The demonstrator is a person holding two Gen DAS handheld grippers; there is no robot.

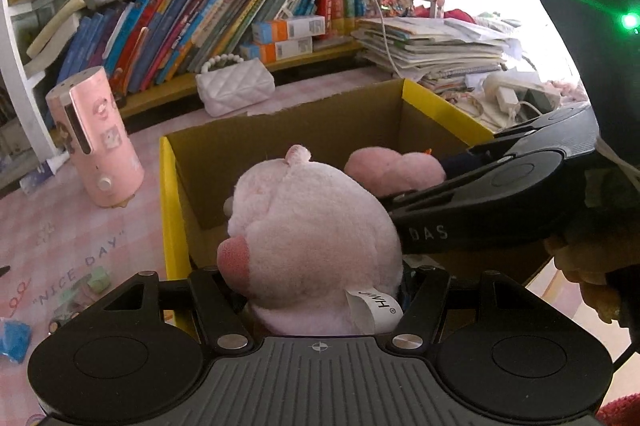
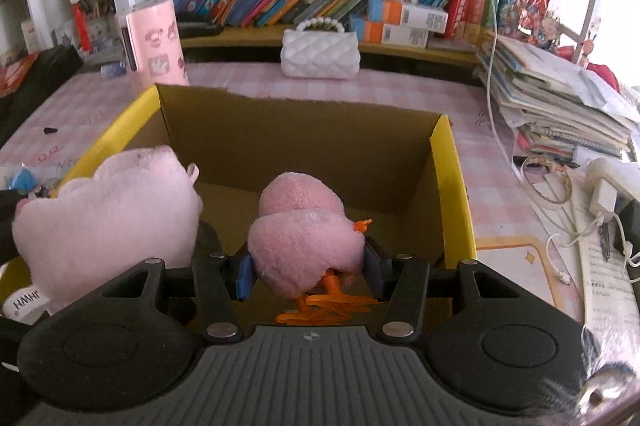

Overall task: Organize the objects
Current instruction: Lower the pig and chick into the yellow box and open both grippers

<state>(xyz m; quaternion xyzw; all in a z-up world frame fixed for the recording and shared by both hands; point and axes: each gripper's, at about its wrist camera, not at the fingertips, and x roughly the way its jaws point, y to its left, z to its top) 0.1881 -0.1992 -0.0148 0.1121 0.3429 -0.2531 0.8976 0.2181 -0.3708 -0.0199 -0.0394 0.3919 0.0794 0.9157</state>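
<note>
left to right: a pink cylindrical appliance (image 1: 94, 138) stands upright on the checked bench (image 1: 60, 226), clear of the work. beside it an open cardboard box (image 1: 168, 194) with yellow outer walls serves as the collecting bin; its floor appears bare, so sorting is judged to be at an early stage. the left gripper (image 1: 320, 290) has its fingers closed on a pale pink plush pig (image 1: 316, 226), held over the near left corner of the box, tail away from the camera, presumably so that it drops inside once let go. to its right, the right gripper (image 2: 310, 272) clamps a smaller pink plush bird (image 2: 304, 246) between narrow blue fingers (image 2: 243, 276), its orange feet (image 2: 324, 308) dangling toward the camera, above the near edge of the box. both toys are carried side by side, apart, so that the 2 can be released without colliding. a white quilted purse (image 2: 320, 56) sits behind the box, below the bookshelf (image 2: 280, 34).
</note>
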